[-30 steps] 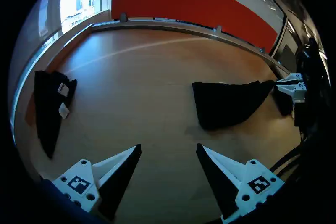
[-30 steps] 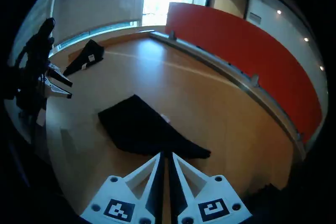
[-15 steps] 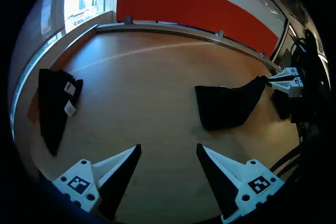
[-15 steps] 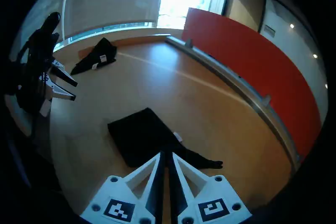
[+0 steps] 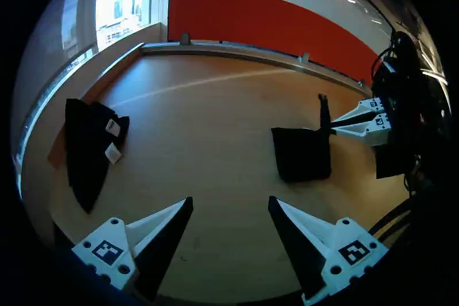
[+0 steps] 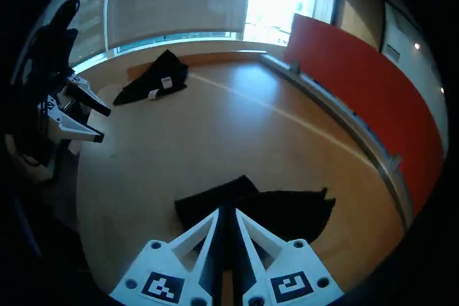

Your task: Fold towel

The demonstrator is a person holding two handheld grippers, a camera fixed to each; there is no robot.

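A black towel [image 5: 301, 157] lies partly folded on the wooden table [image 5: 206, 116]. My right gripper [image 5: 331, 126] holds one edge of it raised, so a strip of cloth stands up from the towel's right side. In the right gripper view, that gripper [image 6: 227, 214] is shut on the towel [image 6: 281, 211], which spreads out just beyond the fingertips. My left gripper [image 5: 229, 202] hovers open over bare wood, short of the towel and holding nothing. It also shows open at the far left in the right gripper view [image 6: 107, 127].
A second black cloth [image 5: 86, 139] with white tags lies crumpled near the table's far left edge [image 6: 155, 79]. A red partition [image 5: 269, 19] and a metal rail [image 5: 258, 53] run along the back. A window wall bounds the left side.
The right gripper has lifted the towel's edge and carried it across over the rest of the towel, which now looks narrower. The left gripper has stayed open, with only a slight shift of its view.
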